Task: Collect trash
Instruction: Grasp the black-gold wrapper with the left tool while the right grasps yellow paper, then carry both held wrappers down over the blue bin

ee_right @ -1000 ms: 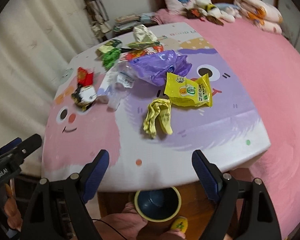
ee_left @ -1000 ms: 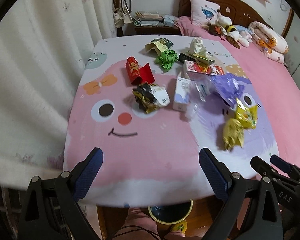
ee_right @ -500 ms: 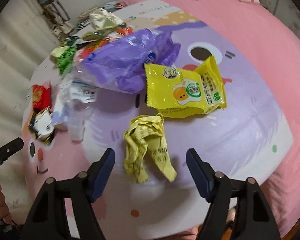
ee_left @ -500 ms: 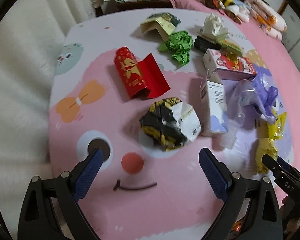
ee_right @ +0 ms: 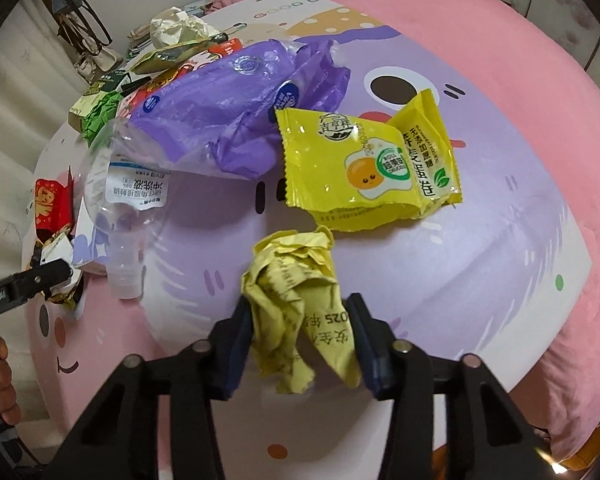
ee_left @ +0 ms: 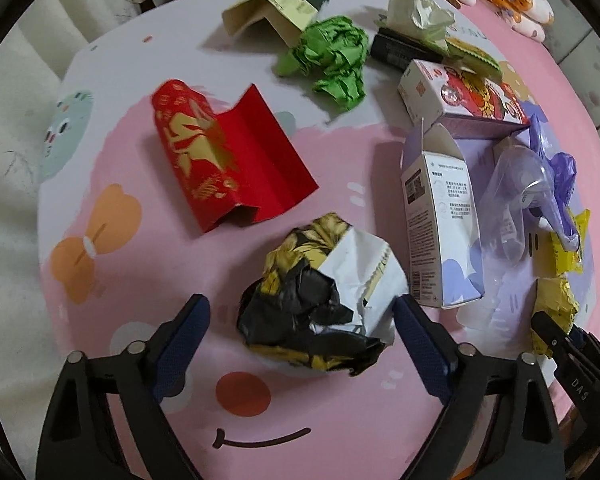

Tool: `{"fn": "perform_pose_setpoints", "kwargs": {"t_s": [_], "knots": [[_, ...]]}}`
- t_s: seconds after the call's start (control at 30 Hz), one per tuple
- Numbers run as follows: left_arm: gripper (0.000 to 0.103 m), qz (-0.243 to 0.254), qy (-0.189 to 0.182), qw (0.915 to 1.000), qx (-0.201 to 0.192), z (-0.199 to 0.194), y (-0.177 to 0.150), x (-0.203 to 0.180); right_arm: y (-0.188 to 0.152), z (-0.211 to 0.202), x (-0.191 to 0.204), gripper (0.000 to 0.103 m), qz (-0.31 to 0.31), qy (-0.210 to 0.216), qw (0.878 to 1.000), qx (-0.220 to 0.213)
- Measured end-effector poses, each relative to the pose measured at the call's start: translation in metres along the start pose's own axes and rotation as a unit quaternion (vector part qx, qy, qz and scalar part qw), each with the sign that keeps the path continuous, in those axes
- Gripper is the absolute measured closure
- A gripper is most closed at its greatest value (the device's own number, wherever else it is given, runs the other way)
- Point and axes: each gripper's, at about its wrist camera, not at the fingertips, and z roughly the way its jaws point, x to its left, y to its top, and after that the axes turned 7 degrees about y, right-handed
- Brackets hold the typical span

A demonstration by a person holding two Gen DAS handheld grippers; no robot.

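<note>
On the cartoon-print counter (ee_right: 500, 264) strewn with trash, the right gripper (ee_right: 298, 338), jaws just closing, pinches a yellow paper wad (ee_right: 296, 300) to lift it, while the left gripper (ee_left: 300, 344), jaws wide and narrowing slightly, straddles a black-and-gold wrapper ball (ee_left: 320, 304).

Left tongs (ee_left: 300, 334) wide, closing, right tongs (ee_right: 298, 330) closing tighter

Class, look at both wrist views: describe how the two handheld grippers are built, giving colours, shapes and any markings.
The left gripper and the right gripper match: black angular linkage arms joined by round silver pins, ending in dark blue ribbed fingers. White lettering marks the black bodies; only part of it is readable.
</note>
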Motion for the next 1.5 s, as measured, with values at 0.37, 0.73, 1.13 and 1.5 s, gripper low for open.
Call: {"fn": "perform_pose_setpoints", "kwargs": {"t_s": [0.37, 0.73, 1.13, 1.5], "knots": [[0.048, 0.019, 0.014, 0.9997, -0.01, 0.006, -0.008, -0.009, -0.008, -0.002, 0.006, 0.074, -0.012, 0.007, 1.0, -0.003], [0.048, -0.001, 0.027, 0.9967, -0.077, -0.057, -0.058, -0.023, -0.029, -0.034, 0.021, 0.075, -0.076, 0.063, 0.995, 0.01], [0.048, -0.084, 0.052, 0.9856, -0.138, -0.153, -0.2, -0.071, -0.076, -0.1, 0.012, 0.075, -0.247, 0.152, 0.956, 0.034], [0.048, -0.126, 0.067, 0.9813, -0.128, -0.167, -0.308, -0.144, -0.132, -0.13, -0.039, 0.075, -0.329, 0.183, 0.924, 0.067]]}}
